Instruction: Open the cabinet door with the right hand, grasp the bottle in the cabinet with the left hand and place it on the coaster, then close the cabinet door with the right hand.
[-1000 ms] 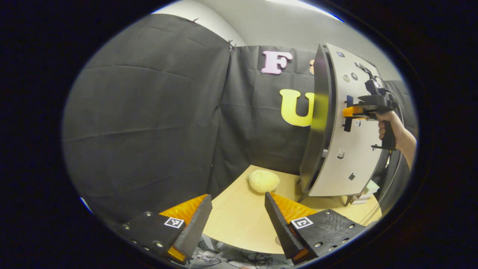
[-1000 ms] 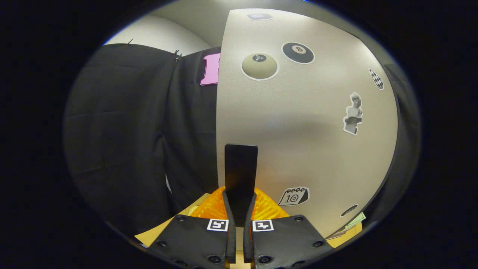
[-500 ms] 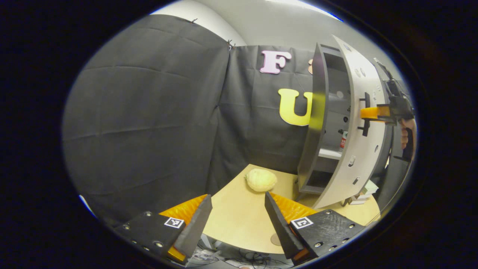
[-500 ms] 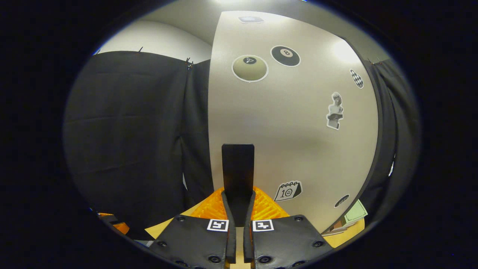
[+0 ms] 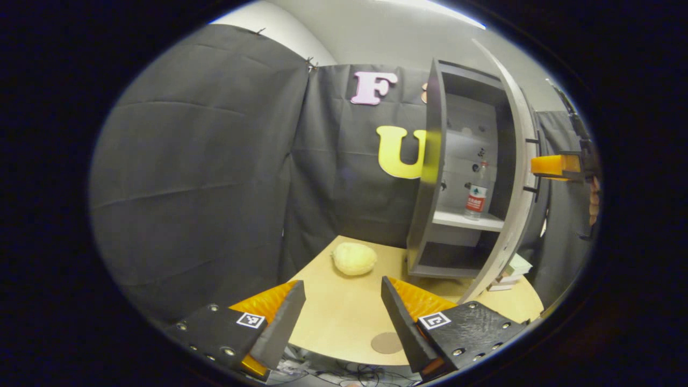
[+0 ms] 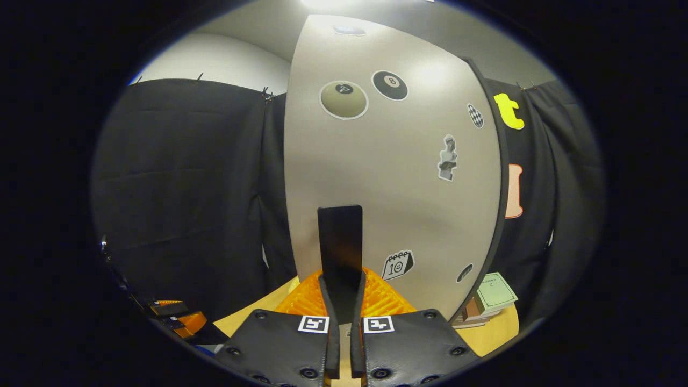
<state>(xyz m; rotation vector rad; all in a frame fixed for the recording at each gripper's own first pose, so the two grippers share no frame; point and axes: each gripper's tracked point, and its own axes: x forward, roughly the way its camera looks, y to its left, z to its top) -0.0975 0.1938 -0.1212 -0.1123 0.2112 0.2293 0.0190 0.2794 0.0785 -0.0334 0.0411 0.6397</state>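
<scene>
The grey cabinet stands open on the table, its sticker-covered door swung out to the right. A clear bottle with a red label stands upright on the middle shelf. My right gripper is shut on the door's black handle. My left gripper is open and holds nothing, low over the near table edge, far from the bottle. A round brown coaster lies on the table beside its right finger.
A pale yellow round object lies on the wooden table left of the cabinet. A small stack of books sits by the cabinet's right foot. Cables lie on the floor below the table edge.
The right gripper has pulled the door from nearly closed to wide open, which uncovered the shelves and the bottle. The left gripper has shifted slightly, and the coaster has come into sight.
</scene>
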